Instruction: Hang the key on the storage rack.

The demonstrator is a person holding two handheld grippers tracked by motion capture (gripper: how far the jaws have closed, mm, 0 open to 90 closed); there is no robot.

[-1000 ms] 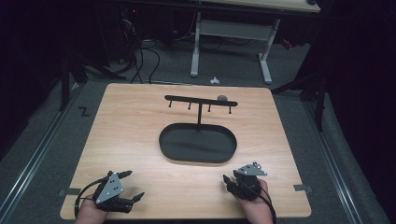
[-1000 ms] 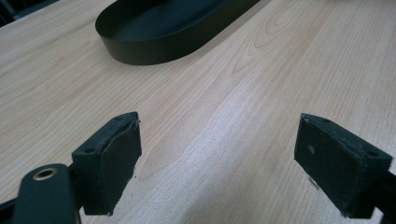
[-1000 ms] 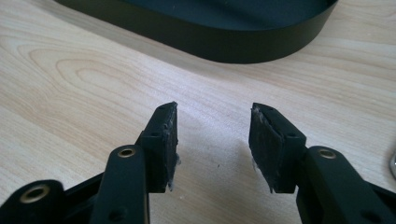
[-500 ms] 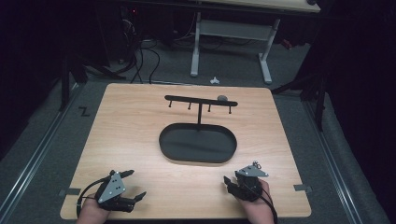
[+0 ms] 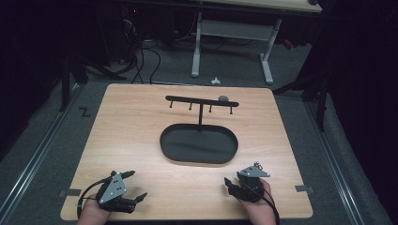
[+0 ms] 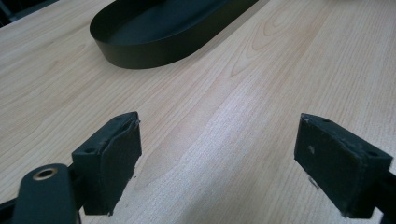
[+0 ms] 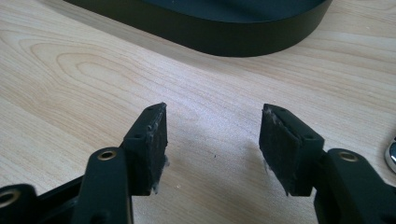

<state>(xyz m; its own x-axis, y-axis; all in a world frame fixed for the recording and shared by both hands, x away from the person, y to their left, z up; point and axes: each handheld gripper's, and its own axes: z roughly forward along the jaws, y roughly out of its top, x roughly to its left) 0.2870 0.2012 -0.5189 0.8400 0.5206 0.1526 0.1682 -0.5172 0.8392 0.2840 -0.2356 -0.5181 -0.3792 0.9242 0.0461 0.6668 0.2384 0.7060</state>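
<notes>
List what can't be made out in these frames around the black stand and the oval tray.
- Small grey object by the right end of the stand's crossbar, high view: too small to identify, or to tell whether it sits on the bar or on the table behind.
- Oval tray, left gripper view: far side cut off by the top edge.
- Shiny item, right gripper view: cut off by the right edge.
- Pegs under the crossbar: too small to make out.
</notes>
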